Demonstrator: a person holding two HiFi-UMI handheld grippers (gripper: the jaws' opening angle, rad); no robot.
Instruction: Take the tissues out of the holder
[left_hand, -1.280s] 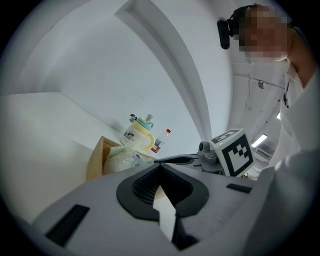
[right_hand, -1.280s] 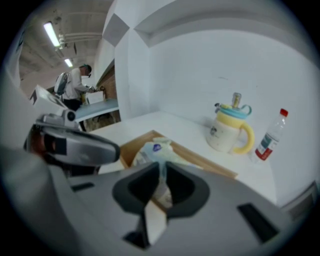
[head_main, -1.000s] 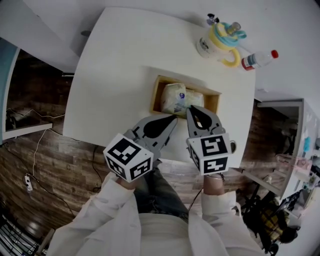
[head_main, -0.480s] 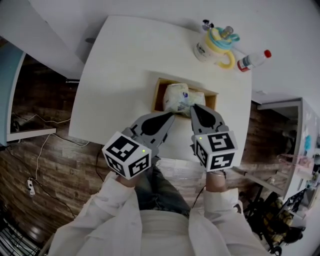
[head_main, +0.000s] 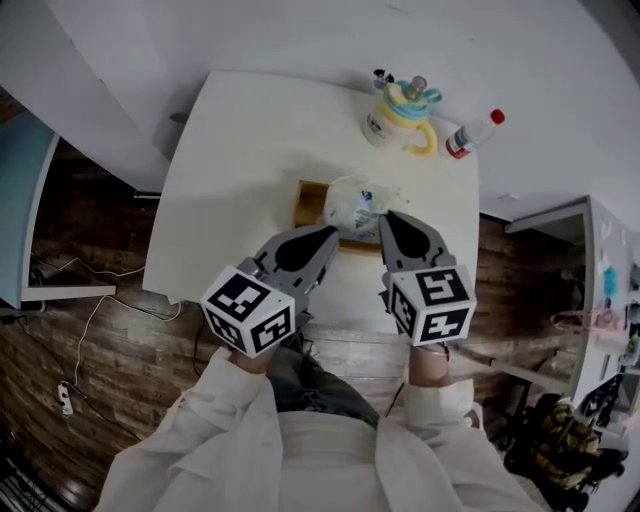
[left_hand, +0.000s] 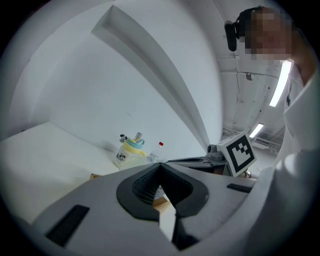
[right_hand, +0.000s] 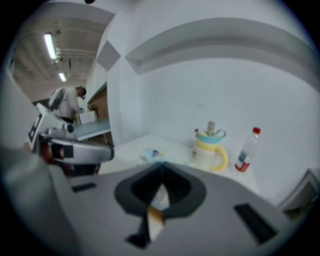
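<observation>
1. While both nips have only thin wrapper to hold, my big worry is a slip. The tissue pack (head_main: 355, 200) looks soft and bulky, and if the film slides out of either grip it will likely drop back into the holder (head_main: 304, 203).
2. Left hand-held gripper (head_main: 333, 231): jaws together at the tip, pinching the pack's near-left edge, as best I read it. Right hand-held gripper (head_main: 383, 215): jaws squeezed together as well, biting the near-right edge.
3. Next risk is an uneven pull. If one hand outruns the other, the wrapper could tear or the pack could swing free of one grip.
4. Third, the holder looks light. If the pack snags its rim, the holder could skid across the desk (head_main: 240, 180) toward the mug (head_main: 398, 115) and bottle (head_main: 472, 132), both well beyond my tips.
5. Position call: the pack sits right at both tips, bridging the gap between them. The holder shows beside it, just ahead of the left tip. I can't tell whether the pack's bottom has cleared the rim.
</observation>
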